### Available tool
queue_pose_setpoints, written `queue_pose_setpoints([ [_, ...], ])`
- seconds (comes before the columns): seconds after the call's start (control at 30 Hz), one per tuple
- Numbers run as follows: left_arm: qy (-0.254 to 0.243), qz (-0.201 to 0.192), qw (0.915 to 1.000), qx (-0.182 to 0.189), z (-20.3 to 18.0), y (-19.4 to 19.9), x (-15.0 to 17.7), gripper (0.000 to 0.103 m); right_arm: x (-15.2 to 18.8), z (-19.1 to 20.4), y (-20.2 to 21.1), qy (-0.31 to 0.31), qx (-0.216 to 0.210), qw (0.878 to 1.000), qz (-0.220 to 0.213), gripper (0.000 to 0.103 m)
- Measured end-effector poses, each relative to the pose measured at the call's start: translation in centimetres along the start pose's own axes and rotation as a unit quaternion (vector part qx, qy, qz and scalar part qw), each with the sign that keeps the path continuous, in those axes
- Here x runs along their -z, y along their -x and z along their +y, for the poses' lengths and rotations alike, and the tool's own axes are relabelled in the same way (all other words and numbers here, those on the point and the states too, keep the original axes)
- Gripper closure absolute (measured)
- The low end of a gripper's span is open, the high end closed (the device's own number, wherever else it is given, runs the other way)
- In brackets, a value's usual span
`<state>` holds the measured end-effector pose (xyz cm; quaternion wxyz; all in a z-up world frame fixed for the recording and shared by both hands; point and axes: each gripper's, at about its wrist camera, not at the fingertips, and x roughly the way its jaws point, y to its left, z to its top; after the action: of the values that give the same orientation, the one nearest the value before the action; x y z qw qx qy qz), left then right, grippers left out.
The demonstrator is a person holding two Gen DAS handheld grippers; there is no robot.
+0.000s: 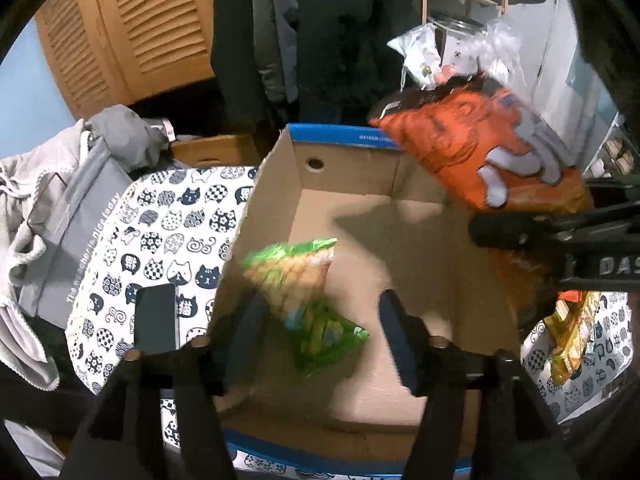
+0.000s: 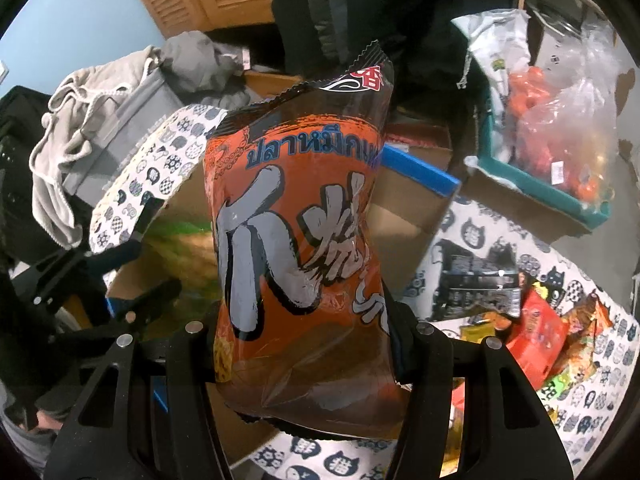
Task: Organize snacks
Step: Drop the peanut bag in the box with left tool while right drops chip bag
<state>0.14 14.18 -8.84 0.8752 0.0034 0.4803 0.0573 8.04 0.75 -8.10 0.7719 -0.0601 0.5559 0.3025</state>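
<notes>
An open cardboard box (image 1: 400,240) with a blue rim sits on a cat-print cloth. My left gripper (image 1: 320,328) hangs over its near end with its jaws apart. A green snack bag (image 1: 304,292), blurred, lies between the fingers against the box floor, and the pads stand clear of it. My right gripper (image 2: 306,340) is shut on an orange and black snack bag (image 2: 304,232) with large grey characters. In the left wrist view that orange bag (image 1: 480,148) hangs over the box's far right corner, with the right gripper (image 1: 560,236) below it.
The cat-print cloth (image 1: 168,240) carries a black phone-like slab (image 1: 156,320) left of the box. Several loose snack packs (image 2: 540,340) and a black packet (image 2: 476,276) lie right of it. A teal-rimmed box (image 2: 540,184) of bags stands farther right. Grey clothes (image 1: 60,208) are piled at left.
</notes>
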Motion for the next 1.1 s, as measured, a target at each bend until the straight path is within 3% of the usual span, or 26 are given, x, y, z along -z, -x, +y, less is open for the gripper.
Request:
queue_pose_setpoints([
  [0.47,0.019,-0.001,0.9998,-0.002,1.4,0.6,0.4,0.035,0.1,1.6,-2.9,0.003,-0.02,0.999,0.04,0.044],
  [0.6,0.014,0.002,0.9999,-0.004,0.9,0.4,0.3,0.035,0.2,1.6,-3.1,-0.005,-0.014,0.999,0.047,0.036],
  [1.1,-0.005,-0.008,0.9999,0.007,-1.7,1.2,-0.4,0.035,1.2,-0.8,1.0,-0.027,0.01,1.0,0.008,0.024],
])
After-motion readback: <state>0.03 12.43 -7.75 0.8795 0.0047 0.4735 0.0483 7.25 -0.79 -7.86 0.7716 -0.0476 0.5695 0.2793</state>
